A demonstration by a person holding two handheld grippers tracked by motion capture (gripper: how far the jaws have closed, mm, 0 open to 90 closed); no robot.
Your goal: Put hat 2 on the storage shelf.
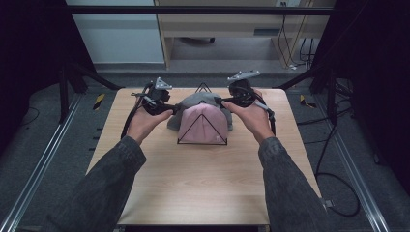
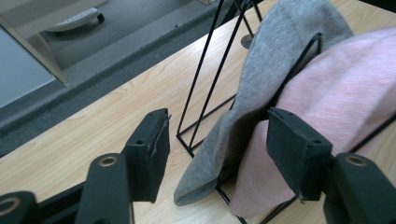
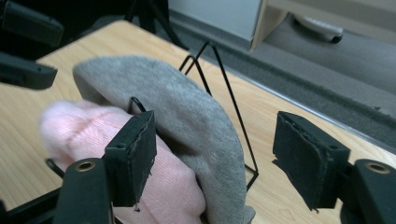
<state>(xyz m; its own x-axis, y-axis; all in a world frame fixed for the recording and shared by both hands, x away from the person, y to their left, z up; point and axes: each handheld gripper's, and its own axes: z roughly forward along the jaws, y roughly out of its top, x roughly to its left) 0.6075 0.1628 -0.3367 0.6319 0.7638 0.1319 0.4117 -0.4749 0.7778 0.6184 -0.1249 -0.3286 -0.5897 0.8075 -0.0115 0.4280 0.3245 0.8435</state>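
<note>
Wooden table (image 1: 203, 183), grey floor (image 1: 48, 121), dark surroundings

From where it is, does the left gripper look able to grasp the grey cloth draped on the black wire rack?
Probably yes: the left gripper is open, and the grey cloth's lower edge hangs between its jaws with nothing in front.

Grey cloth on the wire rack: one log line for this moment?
grey cloth: draped on black wire rack | pink cloth: in front | left gripper, right gripper: open

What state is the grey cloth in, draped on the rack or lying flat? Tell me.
Draped. The grey cloth hangs over the black wire rack, behind the pink cloth, its lower edge reaching the wooden table.
</note>
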